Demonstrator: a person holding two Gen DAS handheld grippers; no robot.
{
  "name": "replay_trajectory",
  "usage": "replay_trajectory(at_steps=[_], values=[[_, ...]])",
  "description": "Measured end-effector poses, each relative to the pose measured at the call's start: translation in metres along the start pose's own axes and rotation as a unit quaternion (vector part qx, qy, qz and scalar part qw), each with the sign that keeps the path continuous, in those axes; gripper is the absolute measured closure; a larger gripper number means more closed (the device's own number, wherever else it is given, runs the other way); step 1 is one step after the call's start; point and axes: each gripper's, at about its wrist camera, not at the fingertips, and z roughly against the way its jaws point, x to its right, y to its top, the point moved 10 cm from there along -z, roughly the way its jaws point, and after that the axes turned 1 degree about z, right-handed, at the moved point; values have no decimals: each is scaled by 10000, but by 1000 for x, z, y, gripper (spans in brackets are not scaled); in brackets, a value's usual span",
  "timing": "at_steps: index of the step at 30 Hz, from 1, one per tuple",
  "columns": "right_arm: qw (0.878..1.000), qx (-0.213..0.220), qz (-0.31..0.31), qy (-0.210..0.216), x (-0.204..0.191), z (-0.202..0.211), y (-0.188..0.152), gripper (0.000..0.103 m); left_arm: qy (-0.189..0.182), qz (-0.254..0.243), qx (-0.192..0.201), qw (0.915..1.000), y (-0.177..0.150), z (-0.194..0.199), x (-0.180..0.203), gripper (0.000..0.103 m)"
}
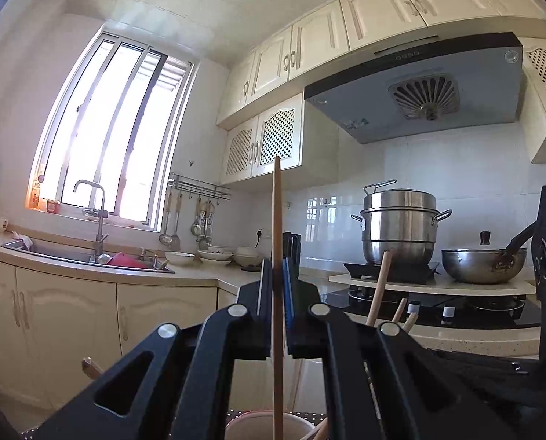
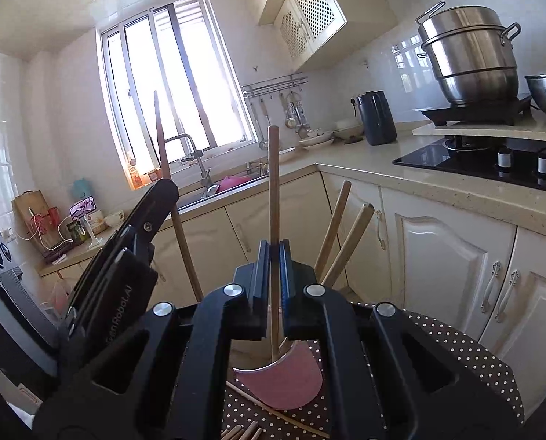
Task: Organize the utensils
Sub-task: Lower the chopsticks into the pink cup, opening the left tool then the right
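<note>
Only my right view shows the pink cup (image 2: 284, 385); each gripper's (image 1: 277, 275) (image 2: 275, 256) fingers pinch one chopstick (image 1: 277, 220) (image 2: 273, 183) pointing twelve o'clock.

Just a regular home kitchen: sink (image 1: 86, 253) under the window (image 1: 111, 135), steamer pot (image 1: 399, 227) on the stove, cream cabinets (image 1: 309, 51).

"GenRobot.AI" on the left gripper (image 2: 164, 198) body, first letters partly hidden

Both grippers are matte black, with silver round pivot pins, blue-edged jaws and triangular cut-outs in their arms.
</note>
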Motion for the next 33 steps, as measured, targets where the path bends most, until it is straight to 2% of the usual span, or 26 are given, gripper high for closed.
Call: replay_trajectory(at_steps=[4,8,15,22,24,25,31,33], values=[[9999,30,-67,81,2,-1,1,97,27,124,139,9998,6,1,-2,97],[9999,6,-99,92,7,-3,-2,97,60,-4,194,9998,-1,-3,1,97],[9997,-93,-162,146,10,-9,-9,97,130,-38,-177,9998,-24,-15,2,97],[9993,-269,-248,96,12,-16,-15,97,115,-290,-458,9985,-28,-15,3,94],[9990,-314,-311,93,11,-16,-16,96,79,-286,-542,9981,-24,-13,2,84],[9989,-319,-324,64,11,-15,-15,96,56,-257,-557,9981,-21,-11,1,74],[9989,-303,-348,-49,0,-1,-7,96,-135,-216,-764,9967,1,5,0,67],[9989,-286,-329,-147,-6,8,-3,96,-263,-181,-861,9958,9,12,1,61]])
